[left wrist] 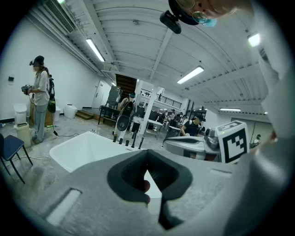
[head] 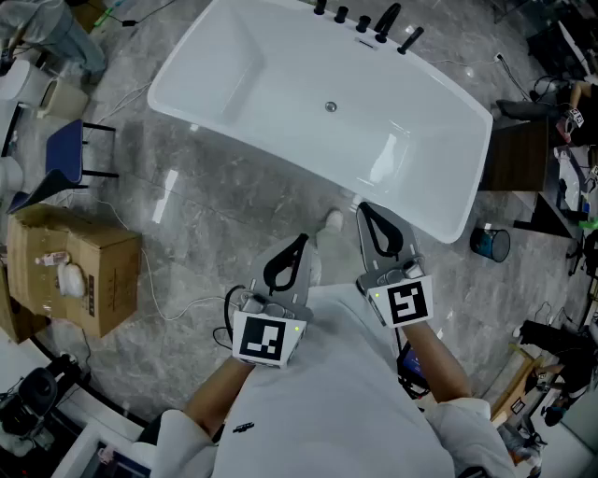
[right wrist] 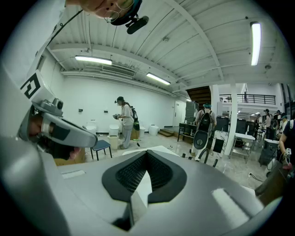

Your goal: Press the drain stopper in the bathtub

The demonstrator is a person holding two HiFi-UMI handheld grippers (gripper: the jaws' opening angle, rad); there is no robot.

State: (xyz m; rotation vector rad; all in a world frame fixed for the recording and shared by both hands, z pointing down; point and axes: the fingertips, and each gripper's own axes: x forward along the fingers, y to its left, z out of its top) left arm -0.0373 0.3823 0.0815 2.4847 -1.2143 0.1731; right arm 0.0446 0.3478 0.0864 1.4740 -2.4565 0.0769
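The white bathtub (head: 280, 84) stands on the grey marble floor ahead of me. Its small round metal drain stopper (head: 330, 106) sits in the middle of the tub floor. Black tap fittings (head: 369, 21) line the far rim. My left gripper (head: 300, 241) is held over the floor short of the tub's near rim, its jaws shut and empty. My right gripper (head: 364, 208) is also shut and empty, its tip just over the near rim. The left gripper view shows its gripper (left wrist: 147, 153) aimed over the bathtub (left wrist: 85, 148). The right gripper (right wrist: 147, 154) points level across the room.
A cardboard box (head: 73, 271) and a blue chair (head: 58, 161) stand at the left. A dark cabinet (head: 516, 157) and a teal cup (head: 490, 243) are right of the tub. A thin cable (head: 177, 308) runs across the floor. A person (left wrist: 39, 94) stands far off.
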